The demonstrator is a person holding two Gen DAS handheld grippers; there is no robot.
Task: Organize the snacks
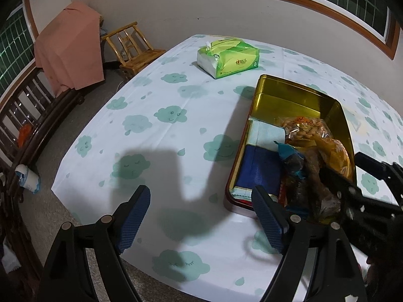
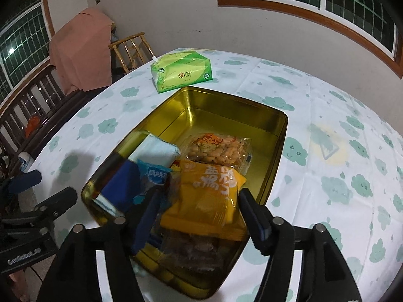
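Note:
A gold metal tin (image 2: 226,105) (image 1: 284,88) stands on the cloud-print tablecloth and holds several snack packs: an orange pack (image 2: 211,191), a clear pack of fried twists (image 2: 219,151), a blue pack (image 2: 153,176), a brown pack (image 2: 194,249), a pale blue pack (image 2: 156,151) and a dark blue one (image 2: 123,188). My right gripper (image 2: 199,216) is open, its fingers on either side of the orange pack over the tin's near end. My left gripper (image 1: 201,219) is open and empty over the tablecloth, left of the tin. The right gripper shows in the left wrist view (image 1: 357,188).
A green tissue pack (image 1: 226,56) (image 2: 180,71) lies behind the tin. The table's left edge (image 1: 83,136) drops to the floor. A wooden chair (image 1: 133,47), a pink-draped box (image 1: 68,47) and a dark wooden bench (image 1: 32,115) stand at the left.

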